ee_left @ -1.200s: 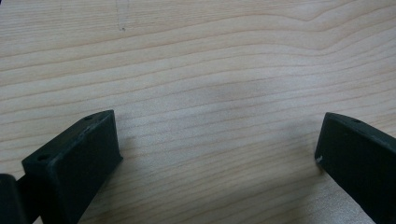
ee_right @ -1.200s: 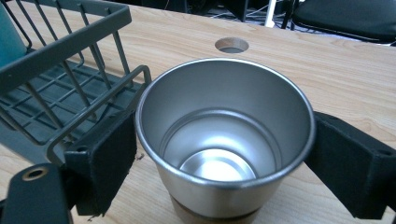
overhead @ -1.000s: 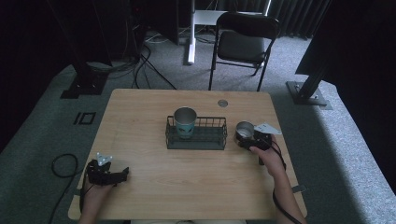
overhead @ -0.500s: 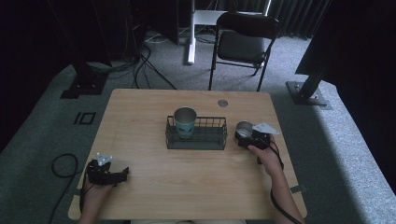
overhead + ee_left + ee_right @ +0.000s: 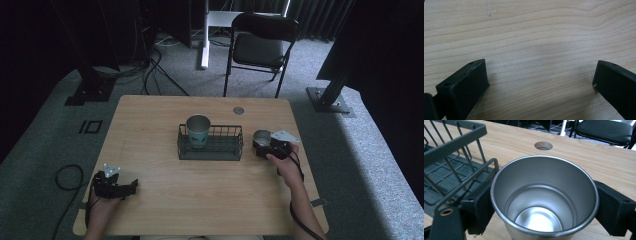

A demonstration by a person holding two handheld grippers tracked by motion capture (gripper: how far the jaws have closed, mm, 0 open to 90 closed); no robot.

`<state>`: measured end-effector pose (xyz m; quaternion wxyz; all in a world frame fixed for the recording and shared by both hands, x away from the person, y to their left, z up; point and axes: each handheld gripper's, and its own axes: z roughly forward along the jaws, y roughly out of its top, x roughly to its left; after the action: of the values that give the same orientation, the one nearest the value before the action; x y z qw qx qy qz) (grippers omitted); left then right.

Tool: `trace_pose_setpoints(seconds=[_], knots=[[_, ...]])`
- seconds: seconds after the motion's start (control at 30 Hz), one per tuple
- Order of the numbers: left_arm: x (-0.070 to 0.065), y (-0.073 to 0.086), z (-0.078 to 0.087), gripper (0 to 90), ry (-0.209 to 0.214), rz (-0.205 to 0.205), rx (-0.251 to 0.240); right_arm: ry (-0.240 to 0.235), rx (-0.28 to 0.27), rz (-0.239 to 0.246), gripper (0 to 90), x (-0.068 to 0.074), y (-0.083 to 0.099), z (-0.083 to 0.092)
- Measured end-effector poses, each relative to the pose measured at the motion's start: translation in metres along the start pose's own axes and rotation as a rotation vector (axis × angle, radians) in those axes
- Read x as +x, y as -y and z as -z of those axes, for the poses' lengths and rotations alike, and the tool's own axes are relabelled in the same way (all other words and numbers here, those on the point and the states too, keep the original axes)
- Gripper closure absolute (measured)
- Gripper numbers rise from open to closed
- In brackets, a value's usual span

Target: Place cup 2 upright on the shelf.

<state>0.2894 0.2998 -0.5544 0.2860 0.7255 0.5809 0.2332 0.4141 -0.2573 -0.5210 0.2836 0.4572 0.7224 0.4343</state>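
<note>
Gripping steel cup (image 5: 261, 137), right claw (image 5: 266, 145) sits just right of wire basket (image 5: 210, 148); left claw (image 5: 131, 186) spread, idle on tabletop (image 5: 210, 185), well left of basket.

Left gripper view: left claw empty, jaws apart over bare wood.

Right gripper view: jaws pinch cup (image 5: 544, 200) at both sides beside basket (image 5: 451, 167) rim; smooth wall risks slipping, low lift risks clipping rim.

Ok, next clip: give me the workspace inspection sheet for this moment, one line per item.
Surface: wooden table, light grain, a round cable hole near its far edge.
Job's things: steel cup, empty, upright, beside the wire basket; a second cup stands in the basket's left end.
Clutter: nothing seen.
Grippers: right gripper has a jaw on each side of the steel cup, closed on it; left gripper is open over bare wood at the near left corner.
Cables: one trails from each gripper; a loop lies on the floor at left, more behind the table.
Surroundings: grey carpet, black folding chair, dark stand bases.
</note>
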Motion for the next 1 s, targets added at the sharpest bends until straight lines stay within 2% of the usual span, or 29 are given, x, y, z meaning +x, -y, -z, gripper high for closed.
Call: trace_pose_setpoints(seconds=[0.1,0.4,0.5,1.0], knots=[[0.000,0.000,0.000,0.4,0.000,0.000,0.000,0.007,-0.007,-0.018,13.4,-0.003,-0.005,0.004],[0.000,0.000,0.000,0.4,0.000,0.000,0.000,0.007,-0.023,-0.015,13.5,-0.008,-0.018,0.014],[0.000,0.000,0.000,0.4,0.000,0.000,0.000,0.002,-0.043,-0.025,13.5,-0.008,-0.025,0.020],[0.000,0.000,0.000,0.4,0.000,0.000,0.000,-0.033,-0.086,-0.002,13.5,-0.003,-0.055,0.036]])
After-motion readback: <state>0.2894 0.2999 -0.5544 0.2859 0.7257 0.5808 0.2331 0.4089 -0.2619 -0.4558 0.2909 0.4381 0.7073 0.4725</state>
